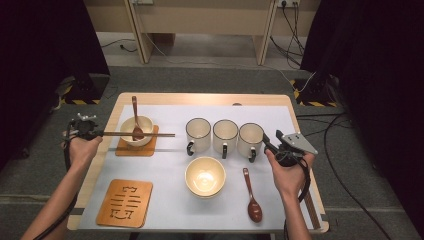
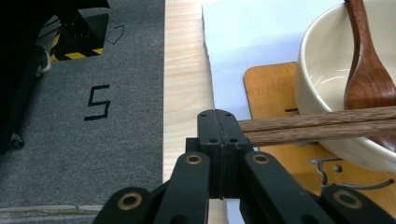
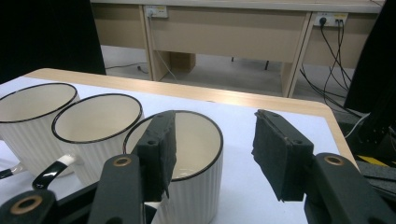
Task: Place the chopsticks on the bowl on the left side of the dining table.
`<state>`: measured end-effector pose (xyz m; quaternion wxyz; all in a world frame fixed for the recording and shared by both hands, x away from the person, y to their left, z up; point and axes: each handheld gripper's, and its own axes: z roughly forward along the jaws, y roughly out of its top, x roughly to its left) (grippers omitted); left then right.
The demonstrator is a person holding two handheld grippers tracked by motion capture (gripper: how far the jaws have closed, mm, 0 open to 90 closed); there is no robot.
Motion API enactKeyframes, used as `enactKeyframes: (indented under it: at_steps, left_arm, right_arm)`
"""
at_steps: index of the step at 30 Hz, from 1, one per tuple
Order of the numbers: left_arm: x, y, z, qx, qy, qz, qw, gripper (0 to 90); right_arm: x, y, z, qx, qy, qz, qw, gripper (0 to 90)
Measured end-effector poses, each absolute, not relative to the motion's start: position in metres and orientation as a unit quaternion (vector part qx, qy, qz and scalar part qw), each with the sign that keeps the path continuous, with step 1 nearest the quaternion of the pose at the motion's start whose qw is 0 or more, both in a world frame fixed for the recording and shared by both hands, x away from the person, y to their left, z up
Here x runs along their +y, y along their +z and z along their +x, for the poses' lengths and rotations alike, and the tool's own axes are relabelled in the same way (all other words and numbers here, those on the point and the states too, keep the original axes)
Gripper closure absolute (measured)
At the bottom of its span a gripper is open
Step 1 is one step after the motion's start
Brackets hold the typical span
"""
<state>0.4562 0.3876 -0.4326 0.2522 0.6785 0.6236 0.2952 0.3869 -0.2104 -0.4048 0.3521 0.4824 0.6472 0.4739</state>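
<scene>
Presently, high view: left tool (image 1: pixel 98 133) clamped on a pair of chopsticks (image 1: pixel 140 134) at their handle end, the sticks laid level across the rim of the far bowl (image 1: pixel 136 131), tips pointing to 3 o'clock toward the mugs. That bowl sits on a wooden coaster (image 1: pixel 137 141) with a spoon (image 1: pixel 136 120) standing in it; judged one setting nearly complete, release outstanding. Second bowl (image 1: pixel 205 175) stands bare on the white mat at centre. Second coaster (image 1: pixel 124 203) empty at 7 o'clock, second spoon (image 1: pixel 252 197) loose at 5 o'clock; judged a second setting not yet assembled. Three mugs (image 1: pixel 225 136) in a row at 1 o'clock. Right tool (image 1: pixel 268 145) just beside the rightmost mug (image 1: pixel 250 140). Worktop (image 1: pixel 200 99) edge lies close behind the left hand (image 1: pixel 82 149), at 9 o'clock.

Left gripper view: jaws closed flat on the chopsticks. Open floor to 9 o'clock allows withdrawal; bowl wall and spoon crowd 3 o'clock.

Right gripper view: jaws wide, gripping nothing. Left pad overlaps the rightmost mug's rim; whether it touches, cannot tell. Clear mat at 3 o'clock, worktop corner beyond; neighbouring mugs crowd 9 o'clock.
</scene>
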Motion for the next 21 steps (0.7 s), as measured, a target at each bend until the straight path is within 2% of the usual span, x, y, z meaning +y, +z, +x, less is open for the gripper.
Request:
enactKeyframes:
  at_steps: [8, 18, 19, 21]
  left_arm:
    - [0.389, -0.432, 0.456, 0.627, 0.297, 0.675, 0.252, 87.8]
    - [0.391, -0.42, 0.451, 0.629, 0.312, 0.659, 0.271, 77.6]
    - [0.39, -0.418, 0.45, 0.628, 0.315, 0.657, 0.273, 73.2]
    - [0.386, -0.413, 0.45, 0.624, 0.322, 0.656, 0.278, 70.7]
  right_arm:
    - [-0.212, -0.404, 0.386, 0.645, 0.474, 0.484, 0.353, 49.3]
    - [-0.211, -0.405, 0.387, 0.646, 0.474, 0.485, 0.35, 49.2]
    - [-0.211, -0.405, 0.387, 0.648, 0.473, 0.484, 0.35, 49.2]
    - [-0.211, -0.405, 0.387, 0.647, 0.473, 0.484, 0.351, 49.2]
